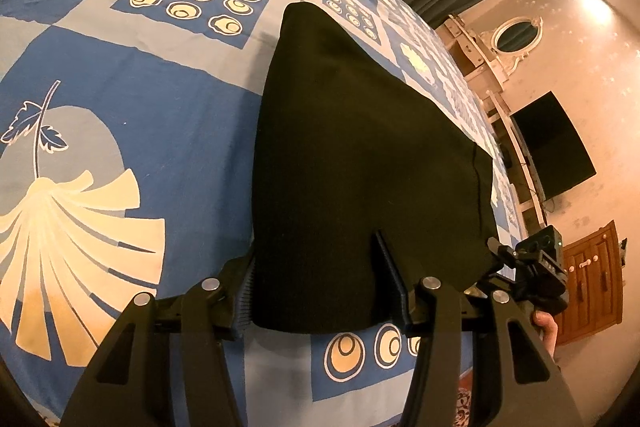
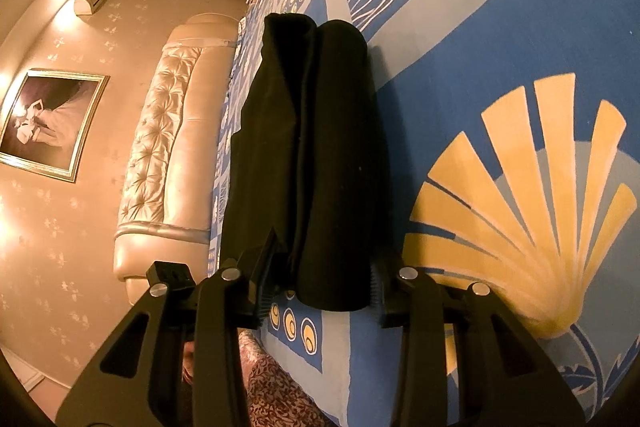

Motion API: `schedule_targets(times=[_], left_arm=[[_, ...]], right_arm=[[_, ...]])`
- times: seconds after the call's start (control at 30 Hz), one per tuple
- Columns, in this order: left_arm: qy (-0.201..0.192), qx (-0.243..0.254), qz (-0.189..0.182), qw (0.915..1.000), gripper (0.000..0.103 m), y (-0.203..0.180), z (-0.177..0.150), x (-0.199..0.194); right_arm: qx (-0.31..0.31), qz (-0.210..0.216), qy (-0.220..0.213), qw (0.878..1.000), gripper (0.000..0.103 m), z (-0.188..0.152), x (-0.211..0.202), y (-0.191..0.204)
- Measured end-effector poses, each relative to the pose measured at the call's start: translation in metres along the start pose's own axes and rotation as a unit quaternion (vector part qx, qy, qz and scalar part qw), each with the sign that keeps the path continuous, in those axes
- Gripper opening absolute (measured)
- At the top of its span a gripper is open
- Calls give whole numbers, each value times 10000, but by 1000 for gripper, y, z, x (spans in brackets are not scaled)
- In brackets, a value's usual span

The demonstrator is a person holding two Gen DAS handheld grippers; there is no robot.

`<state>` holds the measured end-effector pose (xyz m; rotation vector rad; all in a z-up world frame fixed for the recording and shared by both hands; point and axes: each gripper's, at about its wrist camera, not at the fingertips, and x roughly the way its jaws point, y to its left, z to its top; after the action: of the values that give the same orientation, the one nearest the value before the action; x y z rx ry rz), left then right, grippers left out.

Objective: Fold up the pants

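The black pants (image 1: pixel 360 167) lie folded in a thick stack on the blue patterned bedspread (image 1: pixel 140 115). My left gripper (image 1: pixel 320 279) has its jaws wide apart around the near end of the stack, one finger under the left edge, the other on top. In the right wrist view the pants (image 2: pixel 320 155) show as stacked folded layers seen edge-on. My right gripper (image 2: pixel 320 267) also straddles the near end of the fold with its jaws wide. The right gripper shows in the left wrist view (image 1: pixel 540 267) at the pants' right edge.
The bedspread (image 2: pixel 520 67) covers a bed whose near edge is at the bottom of both views. A tufted headboard (image 2: pixel 168 147) is on one side. A dark TV (image 1: pixel 552 147) and a wooden cabinet (image 1: pixel 592 287) stand by the wall.
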<state>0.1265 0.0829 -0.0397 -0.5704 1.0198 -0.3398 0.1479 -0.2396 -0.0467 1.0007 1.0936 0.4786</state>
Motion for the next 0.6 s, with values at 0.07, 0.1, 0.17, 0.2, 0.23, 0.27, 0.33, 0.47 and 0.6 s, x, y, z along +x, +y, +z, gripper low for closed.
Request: schedule_targets(times=[0.07,0.1,0.17,0.2,0.23,0.27,0.33,0.47,0.6], left_arm=[[0,15,15,10000,53,-1,1,0],[-1,21,23,10000,53,-2,1,0],[3,16,28,10000,53,-2,0,-1],[5,18,32,10000,53,-2,0,-1],[6,25,36,10000,53,-2,0,-1],[5,34,42,10000,53,-2,0,-2],[9,37,50,10000,53,-2,0,-2],[18,32,56,10000,53,-2,0,-2],[52,14,46,10000,53,-1,-2,-4]], right_arm=[[3,5,-1,10000,36,-1,-1,0],[7,10,0,10000,36,-1,-1,0],[5,9,2,10000,36,-1,-1,0],[6,9,4,10000,36,-1,-1,0],[4,7,5,10000,36,-1,-1,0],[5,8,2,10000,36,-1,-1,0],[4,10,8,10000,36,-2,-2,0],[10,22,12,10000,36,-3,-3,0],[3,19,40,10000,36,-6,-4,1]])
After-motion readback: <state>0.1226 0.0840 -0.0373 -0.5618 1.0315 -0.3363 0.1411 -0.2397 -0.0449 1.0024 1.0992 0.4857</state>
